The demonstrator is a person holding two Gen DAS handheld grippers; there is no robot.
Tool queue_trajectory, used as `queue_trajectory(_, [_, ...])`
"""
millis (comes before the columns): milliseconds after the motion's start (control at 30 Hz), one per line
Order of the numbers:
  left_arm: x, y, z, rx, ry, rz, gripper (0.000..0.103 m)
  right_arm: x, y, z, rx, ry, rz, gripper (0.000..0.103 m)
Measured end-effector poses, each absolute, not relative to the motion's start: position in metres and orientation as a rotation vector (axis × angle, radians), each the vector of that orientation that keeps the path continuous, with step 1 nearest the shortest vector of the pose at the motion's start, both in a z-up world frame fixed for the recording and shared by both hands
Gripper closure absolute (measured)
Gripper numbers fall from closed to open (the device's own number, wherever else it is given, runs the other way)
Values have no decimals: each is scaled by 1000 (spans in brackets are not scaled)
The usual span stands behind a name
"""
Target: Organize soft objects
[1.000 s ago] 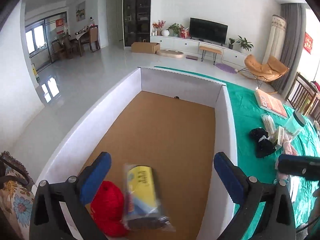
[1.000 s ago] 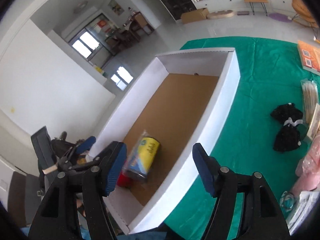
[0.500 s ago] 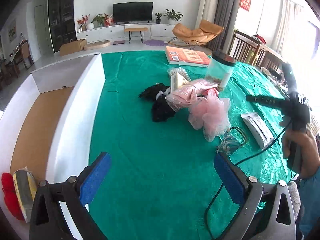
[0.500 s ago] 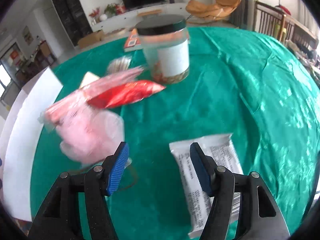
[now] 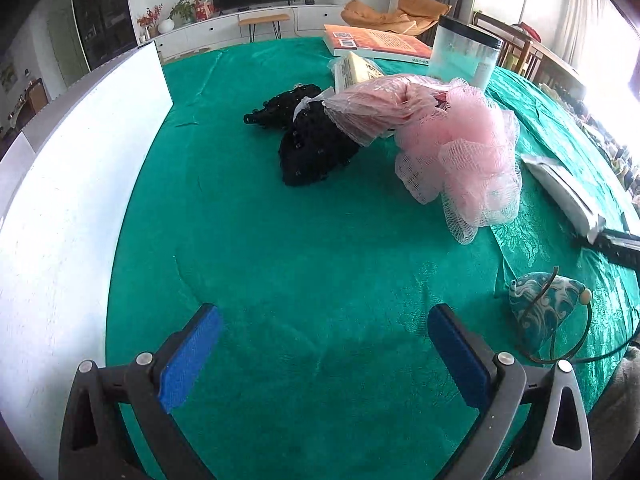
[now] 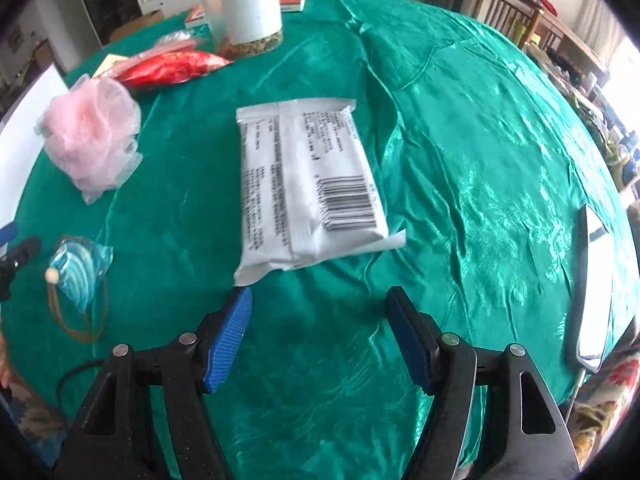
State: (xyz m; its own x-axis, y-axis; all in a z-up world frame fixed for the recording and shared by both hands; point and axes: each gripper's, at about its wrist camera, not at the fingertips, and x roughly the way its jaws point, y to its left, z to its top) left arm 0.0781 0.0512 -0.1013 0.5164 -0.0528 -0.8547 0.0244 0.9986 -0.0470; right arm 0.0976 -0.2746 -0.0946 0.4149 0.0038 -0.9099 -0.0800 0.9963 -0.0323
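My left gripper (image 5: 324, 344) is open and empty above the green tablecloth (image 5: 280, 248), short of a black mesh bundle (image 5: 316, 146) and a pink bath pouf (image 5: 464, 152). A blue patterned pouch (image 5: 544, 308) lies to its right. My right gripper (image 6: 320, 336) is open and empty, just short of a white soft pack (image 6: 308, 188) with a barcode. The pink pouf (image 6: 94, 132) and the blue pouch (image 6: 80, 268) lie to its left. A red packet (image 6: 172, 70) lies farther back.
The white wall of the cardboard box (image 5: 68, 184) runs along the left. A clear jar (image 6: 244, 16), an orange book (image 5: 376, 42) and a pink plastic bag (image 5: 384, 114) lie at the back. A phone (image 6: 596, 284) lies at the right table edge.
The left gripper swung from over the box, where a yellow pack and red yarn lay, to the table. The right gripper swung right and came close to the white pack.
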Motion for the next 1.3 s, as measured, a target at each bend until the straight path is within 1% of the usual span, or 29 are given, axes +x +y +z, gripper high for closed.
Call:
queue_trajectory(133, [80, 52, -94, -13, 1012, -48, 1, 189, -305, -90, -61, 1032, -85, 32])
queue_trajectory(200, [76, 58, -88, 0, 989, -38, 1, 211, -318, -81, 10, 1023, -115, 31])
queue_trajectory(233, [75, 62, -87, 1, 981, -30, 1, 209, -320, -74, 84, 1025, -73, 30])
queue_trajectory(267, [75, 67, -88, -5, 982, -19, 1, 199, -316, -68, 128, 1018, -5, 30])
queue_trajectory(333, [78, 75, -92, -40, 987, -6, 1, 169, -293, -63, 126, 1059, 153, 30])
queue_trajectory(433, [80, 80, -98, -94, 986, 4, 1, 106, -246, -64, 132, 1113, 465, 30])
queue_trajectory(500, [82, 82, -101, -109, 998, 19, 1, 71, -205, -69, 73, 1138, 638, 30])
queue_trajectory(567, [81, 83, -102, -115, 1003, 26, 1, 50, -168, -80, -36, 1144, 688, 30])
queue_trajectory(633, [77, 83, -100, -111, 994, 22, 1, 56, -157, -98, -130, 1129, 572, 30])
queue_trajectory(667, [76, 82, -100, -109, 990, 23, 1, 63, -163, -96, -99, 1064, 551, 30])
queue_trajectory(700, [74, 80, -101, -109, 988, 18, 1, 77, -173, -97, -65, 1050, 476, 32])
queue_trajectory(767, [76, 72, -102, -106, 994, -9, 1, 112, -212, -95, 55, 1000, 276, 32])
queue_trajectory(867, [84, 55, -103, -61, 987, -53, 1, 132, -258, -76, 91, 906, 57, 29])
queue_trajectory(933, [92, 43, -104, -13, 983, -67, 1, 128, -265, -69, 80, 941, 82, 29])
queue_trajectory(1000, [102, 32, -108, 19, 982, -75, 1, 118, -257, -82, -17, 1047, 82, 29])
queue_trajectory(1067, [112, 24, -113, 34, 985, -76, 1, 107, -251, -98, -80, 1110, 74, 30])
queue_trajectory(1100, [116, 21, -115, 37, 981, -72, 0, 104, -250, -99, -84, 1075, 75, 27])
queue_trajectory(1200, [132, 21, -113, 33, 974, -48, 0, 120, -255, -99, -41, 1055, 51, 27])
queue_trajectory(1233, [137, 23, -114, 17, 973, -46, 0, 129, -257, -102, -38, 1036, 29, 21])
queue_trajectory(1300, [145, 27, -114, -7, 957, -16, 0, 147, -260, -106, -24, 980, -5, 14])
